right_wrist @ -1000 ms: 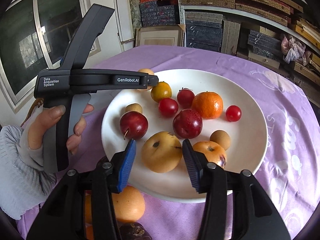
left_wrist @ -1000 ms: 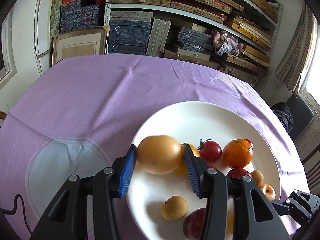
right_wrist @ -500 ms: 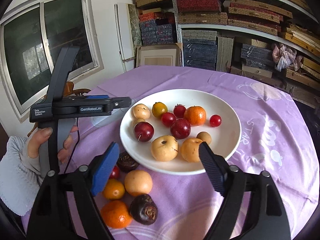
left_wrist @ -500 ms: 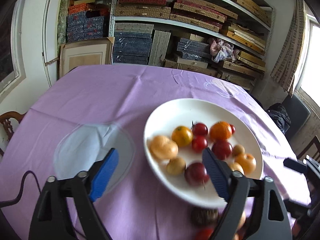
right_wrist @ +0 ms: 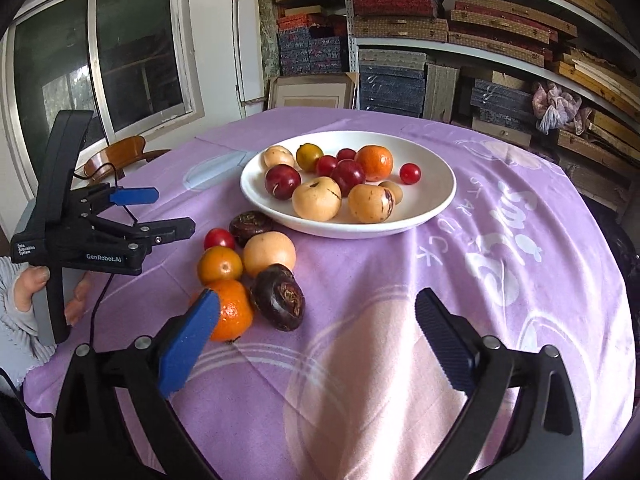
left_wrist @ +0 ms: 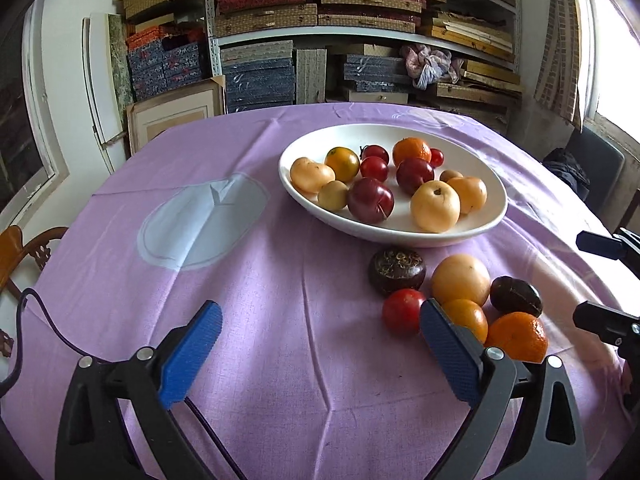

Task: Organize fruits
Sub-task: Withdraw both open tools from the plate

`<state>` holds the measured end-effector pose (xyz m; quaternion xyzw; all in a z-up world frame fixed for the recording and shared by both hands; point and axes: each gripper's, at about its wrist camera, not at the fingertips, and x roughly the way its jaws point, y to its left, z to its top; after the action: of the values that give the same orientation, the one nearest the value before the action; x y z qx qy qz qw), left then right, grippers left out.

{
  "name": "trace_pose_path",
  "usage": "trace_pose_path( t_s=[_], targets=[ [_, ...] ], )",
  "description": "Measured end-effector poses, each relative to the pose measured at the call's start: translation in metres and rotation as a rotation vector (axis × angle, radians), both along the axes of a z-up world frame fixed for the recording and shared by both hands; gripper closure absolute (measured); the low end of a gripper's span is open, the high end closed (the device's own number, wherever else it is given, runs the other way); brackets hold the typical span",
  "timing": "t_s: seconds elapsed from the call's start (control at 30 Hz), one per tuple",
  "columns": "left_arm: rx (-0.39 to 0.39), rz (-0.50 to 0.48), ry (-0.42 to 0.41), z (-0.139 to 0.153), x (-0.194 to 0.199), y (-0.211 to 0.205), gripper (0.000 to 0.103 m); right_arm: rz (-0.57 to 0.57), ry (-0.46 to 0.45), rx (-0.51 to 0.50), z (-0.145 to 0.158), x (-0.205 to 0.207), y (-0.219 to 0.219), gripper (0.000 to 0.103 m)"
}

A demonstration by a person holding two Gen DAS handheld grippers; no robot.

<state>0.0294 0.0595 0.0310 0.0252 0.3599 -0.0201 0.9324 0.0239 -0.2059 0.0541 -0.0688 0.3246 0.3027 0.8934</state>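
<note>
A white plate (left_wrist: 400, 236) (right_wrist: 360, 232) on the purple cloth holds several fruits, among them a pale yellow fruit (left_wrist: 311, 175) at its left and a bigger yellow one (right_wrist: 316, 198) in front. Several loose fruits lie on the cloth before the plate, including a tangerine (left_wrist: 518, 336) (right_wrist: 232, 312) and a dark brown fruit (left_wrist: 397, 270) (right_wrist: 278, 298). My left gripper (left_wrist: 320, 320) (right_wrist: 152, 212) hangs over bare cloth left of that group, jaws still opening, nothing between them. My right gripper (right_wrist: 318, 304) (left_wrist: 596, 276) is right of the group, jaws also opening and empty.
Shelves stacked with boxes (left_wrist: 360, 20) stand behind the table. A wooden chair (right_wrist: 120, 156) sits at the table's left edge below a window (right_wrist: 100, 60). A black cable (left_wrist: 48, 320) trails over the cloth near the left gripper, which a hand (right_wrist: 28, 292) in a grey sleeve holds.
Both grippers let go of a yellow fruit on the plate, opened wide and drew back from it toward the near side of the table.
</note>
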Motion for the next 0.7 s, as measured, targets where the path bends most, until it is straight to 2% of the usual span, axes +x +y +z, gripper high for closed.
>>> trace_pose_path(
  t_s=[0.1,0.27,0.4,0.5,0.53,0.6,0.7],
  targets=[
    [-0.004,0.003,0.034,-0.006,0.005,0.001,0.004,0.01,0.014,0.0,-0.003,0.002,0.004,0.007],
    [0.001,-0.002,0.043,-0.008,0.007,0.001,0.004,-0.043,0.03,-0.134,-0.014,0.021,0.022,0.007],
    [0.013,-0.004,0.041,-0.007,0.007,0.0,0.004,-0.206,-0.093,-0.199,-0.004,0.025,0.003,0.007],
    [0.015,-0.002,0.038,-0.007,0.007,0.0,0.004,-0.139,-0.032,-0.044,0.001,0.025,-0.009,0.007],
    [0.017,0.0,0.039,-0.007,0.008,0.0,0.004,-0.097,-0.017,-0.026,0.0,0.024,-0.005,0.007],
    [0.014,-0.001,0.046,-0.007,0.009,0.0,0.004,-0.027,-0.018,-0.048,-0.004,0.021,0.009,0.007],
    [0.009,0.004,0.044,-0.006,0.009,0.001,0.004,0.007,-0.046,-0.073,-0.003,0.019,0.018,0.007]
  ],
)
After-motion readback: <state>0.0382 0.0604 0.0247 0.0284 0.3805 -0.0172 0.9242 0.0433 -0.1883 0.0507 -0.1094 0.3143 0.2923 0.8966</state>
